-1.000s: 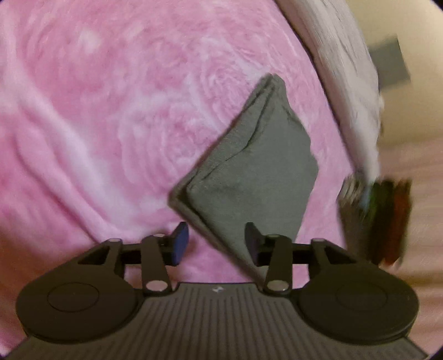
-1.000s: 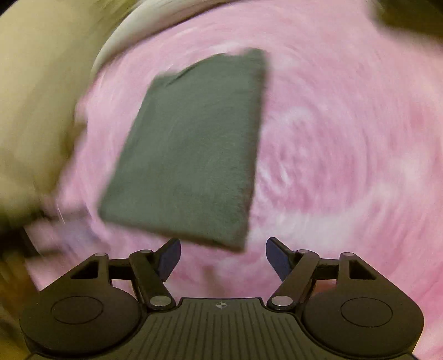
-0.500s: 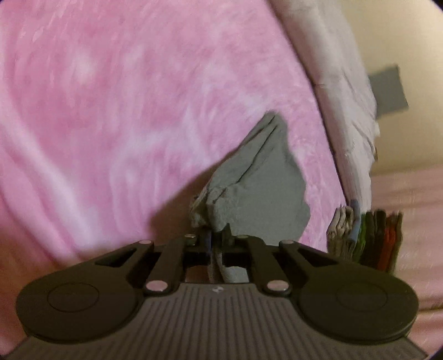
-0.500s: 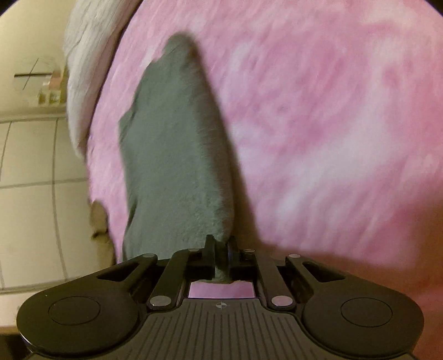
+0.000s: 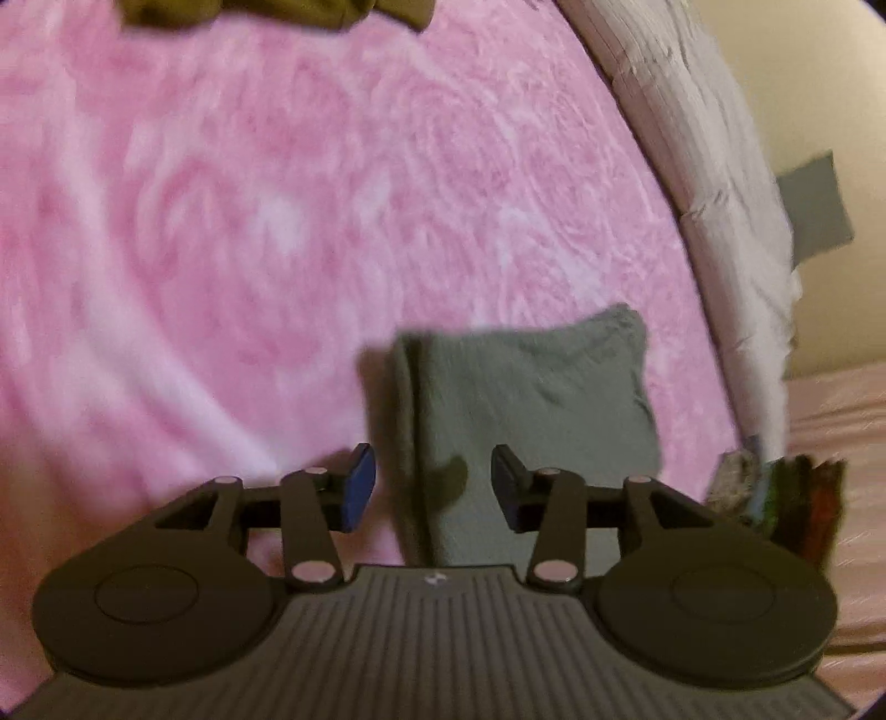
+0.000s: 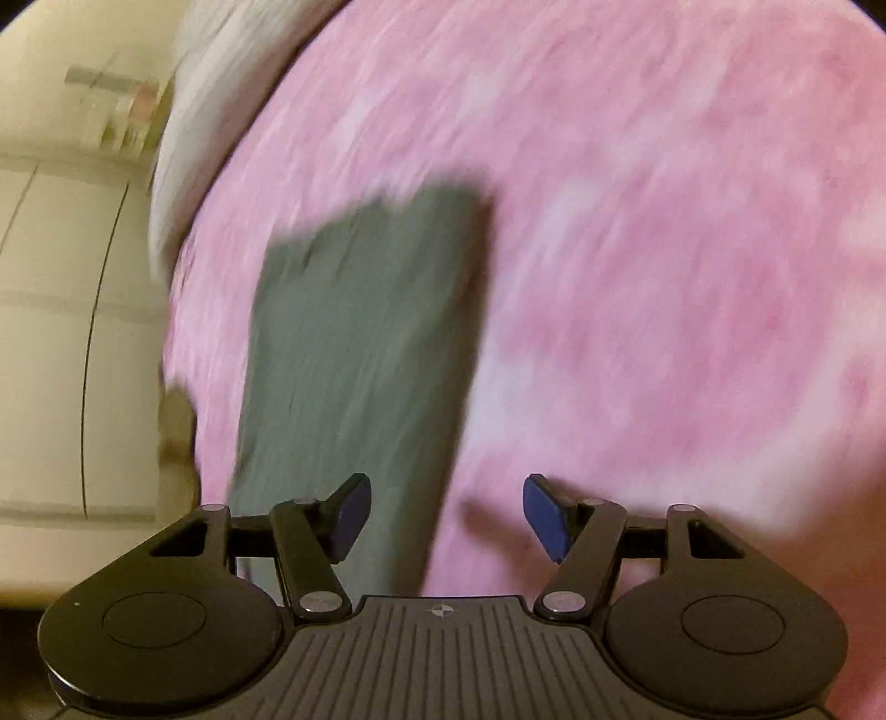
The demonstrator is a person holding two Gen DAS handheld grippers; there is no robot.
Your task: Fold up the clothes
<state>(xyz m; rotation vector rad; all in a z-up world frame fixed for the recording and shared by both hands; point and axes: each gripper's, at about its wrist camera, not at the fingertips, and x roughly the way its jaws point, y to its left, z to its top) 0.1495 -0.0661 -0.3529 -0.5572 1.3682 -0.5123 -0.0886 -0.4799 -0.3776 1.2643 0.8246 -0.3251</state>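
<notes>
My right wrist view is motion-smeared. One folded grey cloth (image 5: pixel 531 421) lies low and centre on the fluffy pink blanket (image 5: pixel 249 221); an olive garment (image 5: pixel 277 11) is cut off at the top. My left gripper (image 5: pixel 433 487) and right gripper (image 6: pixel 446 512) both gape, empty.

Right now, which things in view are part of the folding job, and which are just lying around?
Part of the job:
grey folded cloth
left gripper, open
right gripper, open

Lying about:
pink blanket
olive garment
stack of folded clothes
grey-white bedding
</notes>
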